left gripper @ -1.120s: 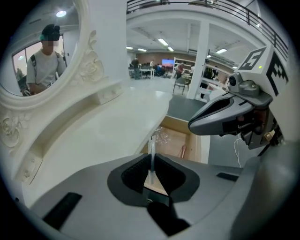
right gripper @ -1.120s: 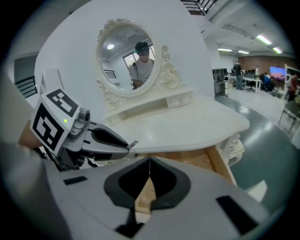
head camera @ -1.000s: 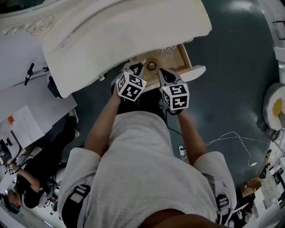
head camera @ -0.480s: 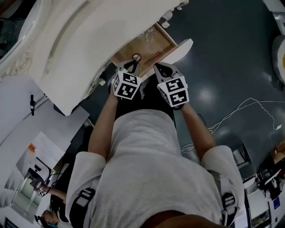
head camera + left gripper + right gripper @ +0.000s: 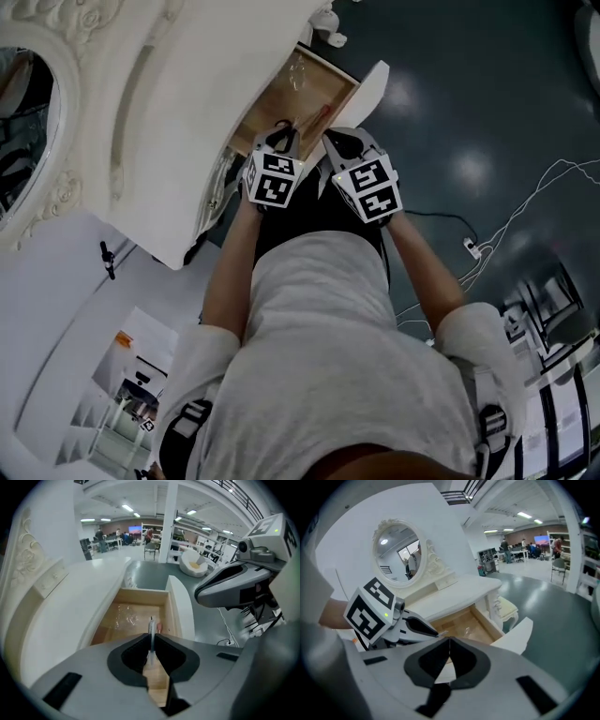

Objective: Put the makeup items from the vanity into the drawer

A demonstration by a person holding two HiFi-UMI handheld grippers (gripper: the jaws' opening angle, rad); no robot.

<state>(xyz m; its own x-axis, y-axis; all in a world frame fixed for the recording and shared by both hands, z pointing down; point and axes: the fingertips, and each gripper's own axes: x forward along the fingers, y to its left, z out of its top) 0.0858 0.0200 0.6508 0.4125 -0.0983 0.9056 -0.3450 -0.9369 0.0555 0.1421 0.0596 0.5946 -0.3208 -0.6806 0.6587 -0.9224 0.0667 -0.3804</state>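
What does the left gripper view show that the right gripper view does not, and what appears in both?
Only the left gripper view: a thin makeup stick clamped in the left claw, held over the open wooden drawer, with a small pink item lying inside.
Only the right gripper view: the round mirror in its ornate frame, and the right claw shut on nothing.
Both: the open drawer, the clear wrapping on its floor, and the white vanity top.
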